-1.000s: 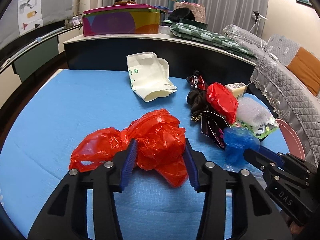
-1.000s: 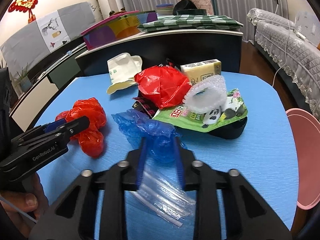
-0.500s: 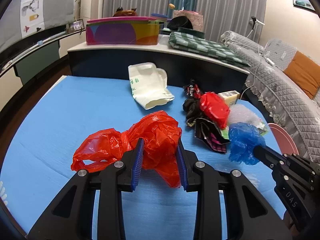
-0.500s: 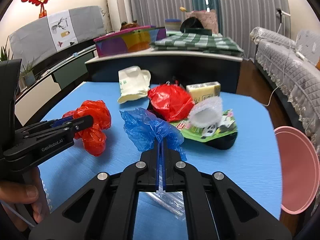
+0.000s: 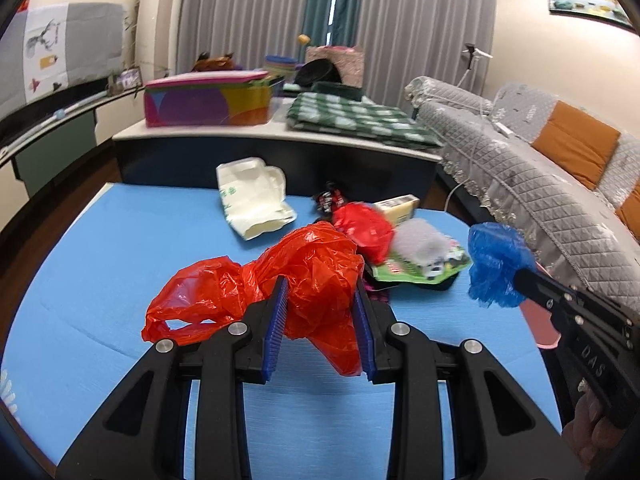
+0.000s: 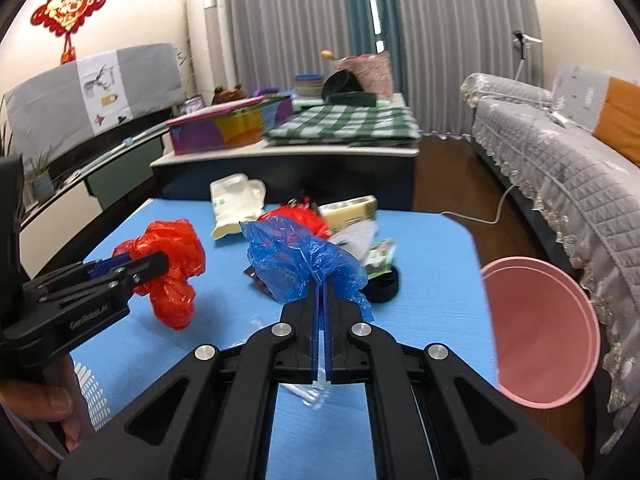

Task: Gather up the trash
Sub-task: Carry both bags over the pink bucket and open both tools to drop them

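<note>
Red bag: crumpled red plastic bag (image 5: 316, 276) is pinched between the jaws of the left gripper (image 5: 320, 320), its loose end trailing left, raised off the blue counter (image 5: 120, 232).
Blue bag: blue plastic bag (image 6: 296, 258) is clamped in the fully closed jaws of the right gripper (image 6: 322, 292); a clear plastic strip (image 6: 316, 390) hangs below them.
Remaining trash: cream bag (image 5: 252, 196), a second red wad (image 5: 362, 228), a green panda wrapper (image 5: 424, 266) and a yellow carton (image 5: 396, 206) lie together on the counter beyond both grippers.
Bin: pink bin (image 6: 540, 328) stands just past the counter's right edge.
</note>
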